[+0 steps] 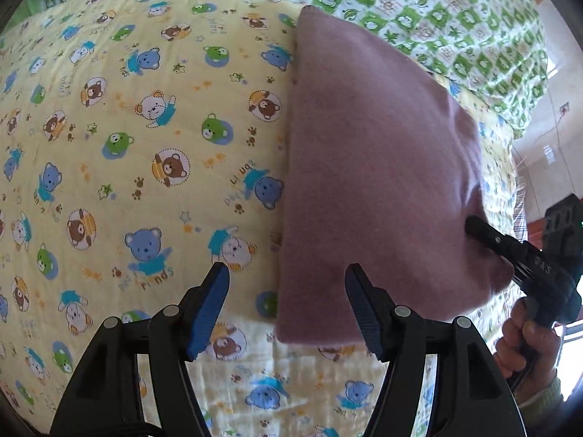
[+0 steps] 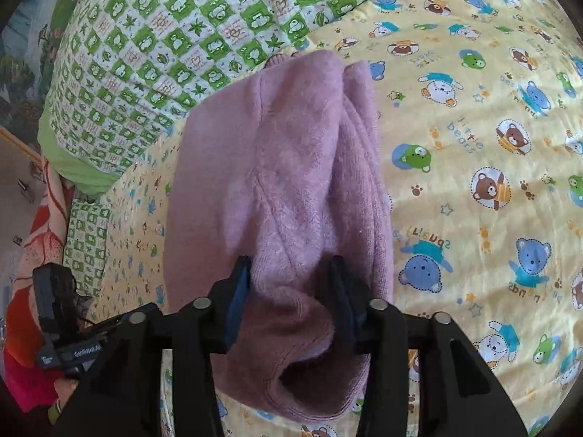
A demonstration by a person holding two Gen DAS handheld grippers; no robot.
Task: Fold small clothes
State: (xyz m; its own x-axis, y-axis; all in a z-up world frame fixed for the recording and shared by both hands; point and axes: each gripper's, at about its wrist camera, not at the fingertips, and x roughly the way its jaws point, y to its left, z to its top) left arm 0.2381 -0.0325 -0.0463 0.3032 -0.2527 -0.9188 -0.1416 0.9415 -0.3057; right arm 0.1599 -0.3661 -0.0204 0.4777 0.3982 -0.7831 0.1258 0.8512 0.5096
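Nearest in the right wrist view, the right gripper point(image 2: 291, 302) has a bunched fold of the pink sweater point(image 2: 277, 167) between its two pads, and the knit puckers where they squeeze it, so it reads as a pinch on the near end of the garment, probably to keep the folded layers together while they are moved or set down. In the left wrist view the left gripper point(image 1: 288, 306) has its jaws spread with nothing between them; one finger stands over the near edge of the pink sweater point(image 1: 371, 167) and the other over bare bedding, which suggests it has let go or is lining up for a new hold. The sweater lies on the yellow bear-print sheet point(image 1: 127, 145), folded into a long narrow shape running from near to far, its layers stacked along one side. In the left wrist view the right gripper point(image 1: 473, 227) comes in from the right, a hand point(image 1: 528, 342) on its handle. Beyond the far end of the sweater lies a green checked quilt point(image 2: 164, 43), just beside it.
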